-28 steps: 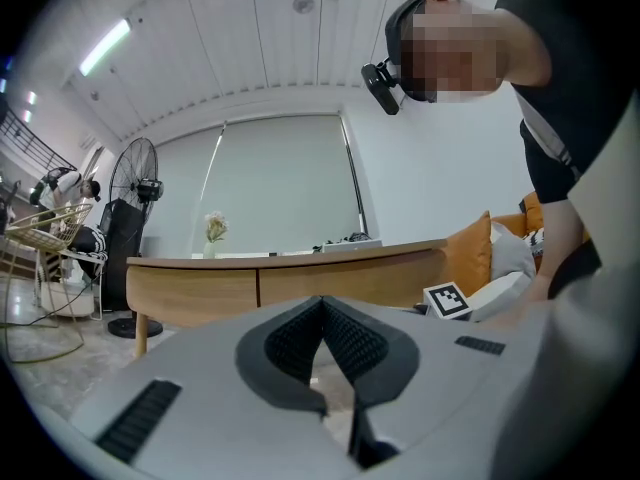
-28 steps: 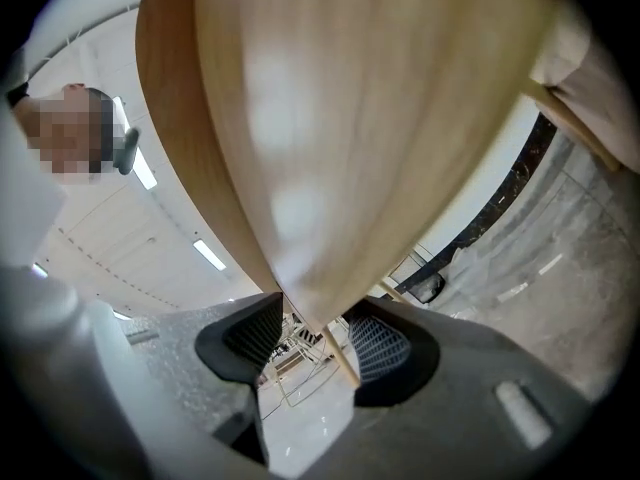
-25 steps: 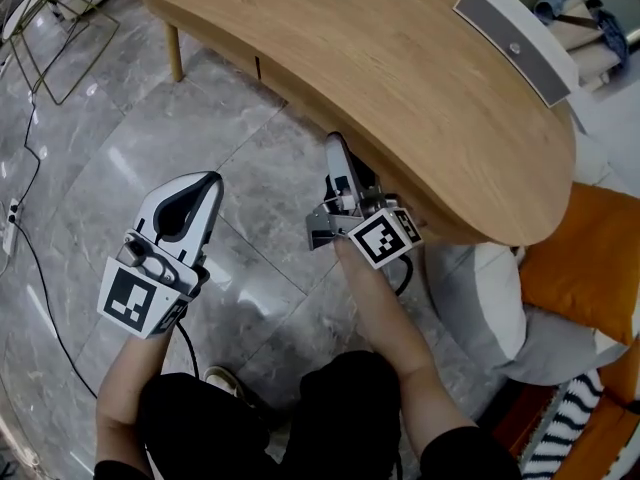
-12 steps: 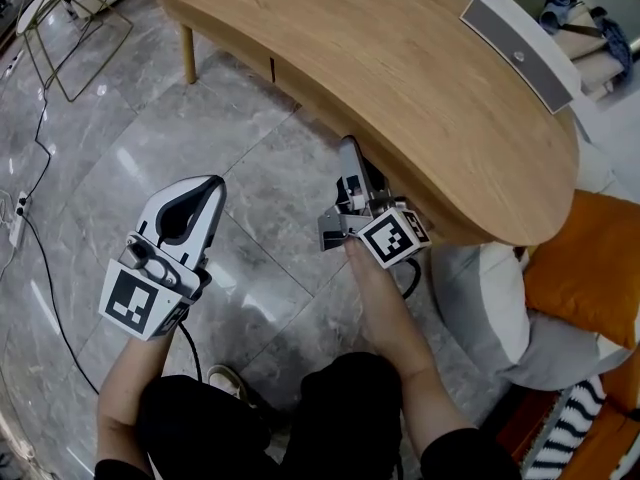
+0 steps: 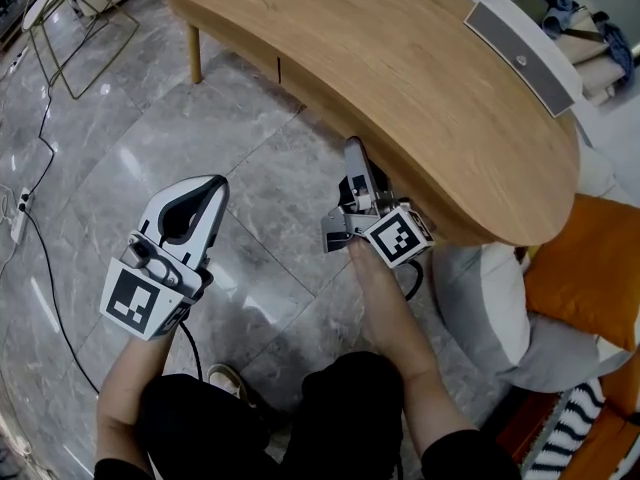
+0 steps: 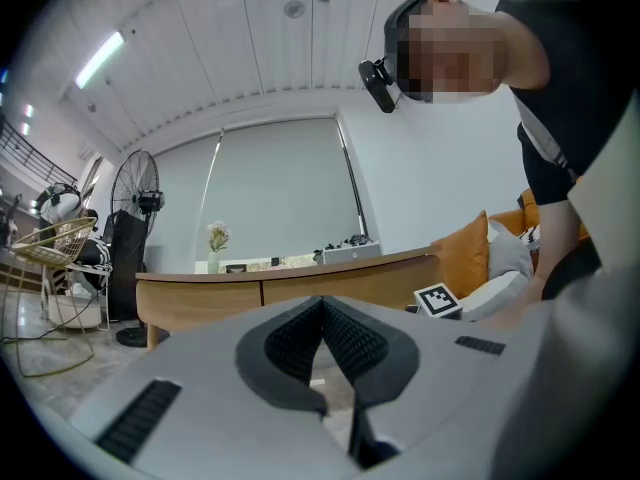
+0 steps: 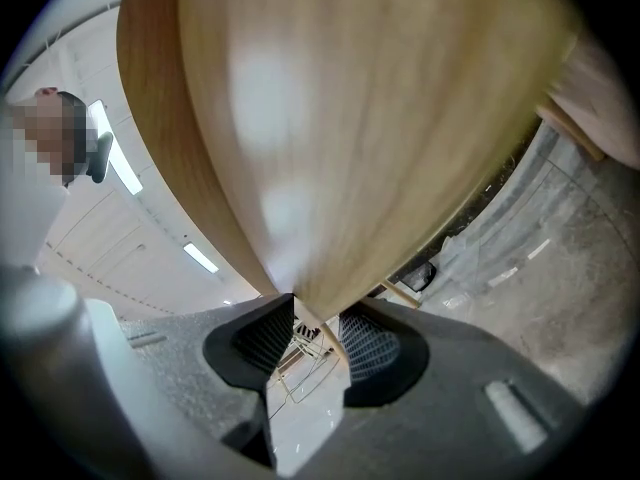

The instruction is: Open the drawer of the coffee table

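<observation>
The curved wooden coffee table (image 5: 420, 68) fills the upper head view. Its drawer front (image 5: 300, 85) runs along the near side, right of a vertical seam. My right gripper (image 5: 352, 148) reaches under the table's edge there. In the right gripper view the lower edge of the drawer front (image 7: 330, 168) sits between the ribbed pads (image 7: 268, 333), and the right gripper (image 7: 318, 320) is shut on it. My left gripper (image 5: 210, 186) hangs over the floor left of the table, apart from it. The left gripper (image 6: 322, 304) is shut and holds nothing; beyond it stands the drawer front (image 6: 350, 286).
Orange and grey cushions (image 5: 560, 278) lie at the right, close to the table's end. A white box (image 5: 520, 48) lies on the tabletop. A wire frame (image 5: 70, 38) and a cable (image 5: 30, 158) lie on the marble floor at left. A standing fan (image 6: 135, 218) is far off.
The head view has shifted a little. The right gripper stays at the table's edge and the left gripper stays over the floor.
</observation>
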